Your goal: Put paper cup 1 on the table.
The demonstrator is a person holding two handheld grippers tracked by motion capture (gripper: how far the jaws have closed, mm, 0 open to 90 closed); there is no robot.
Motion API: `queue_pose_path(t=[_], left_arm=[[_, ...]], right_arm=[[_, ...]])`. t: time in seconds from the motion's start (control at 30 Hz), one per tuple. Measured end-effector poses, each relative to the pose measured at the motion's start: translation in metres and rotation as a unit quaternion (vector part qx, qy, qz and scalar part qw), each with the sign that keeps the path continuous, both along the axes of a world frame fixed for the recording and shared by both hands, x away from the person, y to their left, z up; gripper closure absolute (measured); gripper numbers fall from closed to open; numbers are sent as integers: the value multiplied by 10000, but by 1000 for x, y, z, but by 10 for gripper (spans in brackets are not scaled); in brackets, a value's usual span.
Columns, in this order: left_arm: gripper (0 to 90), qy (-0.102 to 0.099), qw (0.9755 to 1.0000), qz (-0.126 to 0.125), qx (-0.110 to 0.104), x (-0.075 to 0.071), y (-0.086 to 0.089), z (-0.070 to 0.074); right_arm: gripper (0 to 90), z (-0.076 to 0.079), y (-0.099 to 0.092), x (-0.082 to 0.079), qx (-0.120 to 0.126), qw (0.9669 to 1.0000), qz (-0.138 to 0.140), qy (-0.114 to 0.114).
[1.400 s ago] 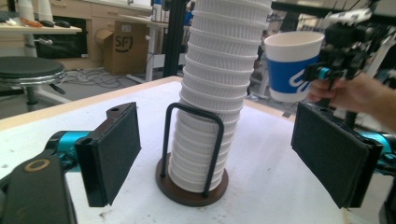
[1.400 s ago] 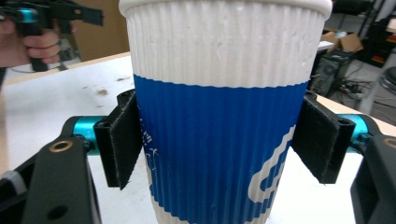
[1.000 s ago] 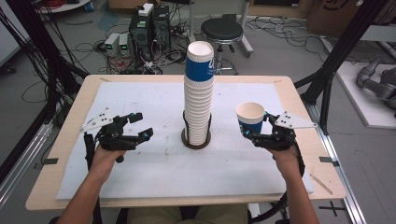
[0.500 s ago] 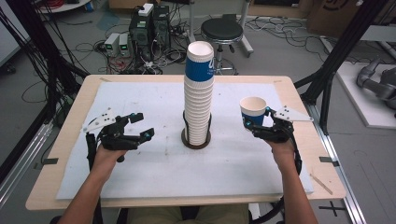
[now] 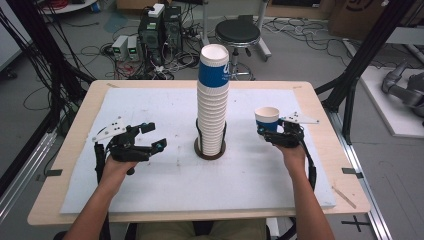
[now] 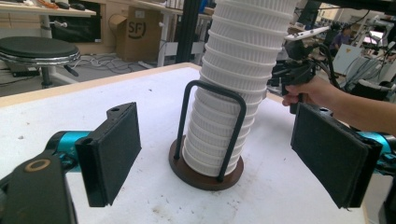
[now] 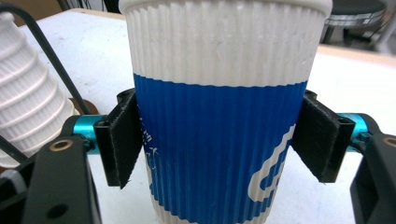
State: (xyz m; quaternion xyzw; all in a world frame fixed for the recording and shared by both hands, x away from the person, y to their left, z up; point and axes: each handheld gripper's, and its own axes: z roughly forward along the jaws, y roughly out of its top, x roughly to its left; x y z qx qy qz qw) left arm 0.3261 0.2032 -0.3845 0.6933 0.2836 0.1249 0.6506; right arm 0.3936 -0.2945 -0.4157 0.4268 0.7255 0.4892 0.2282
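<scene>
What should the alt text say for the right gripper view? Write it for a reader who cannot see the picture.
The right gripper clamps an upright blue and white ribbed paper cup between its two black pads, close to the camera. Behind it at left, on the white table cover, stands a stack of white cups in a black wire holder.

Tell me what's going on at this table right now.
A person works with a tool in each hand. The right tool is shut on a single blue and white paper cup, held upright to the right of a tall cup stack that stands in a round holder mid-table. The left tool hangs open and empty on the other side, pointed at the stack.
</scene>
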Motion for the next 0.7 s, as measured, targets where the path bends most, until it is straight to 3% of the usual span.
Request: queue_pose_path(t=[0.33,0.7], left_arm=[[157,24,10000,-14,46,0,-1,-1],[157,67,9999,1,80,0,0,-3]], right_arm=[[246,-24,-9,4,-51,9990,-201,390],[234,-22,-17,-4,-204,9987,-169,442]])
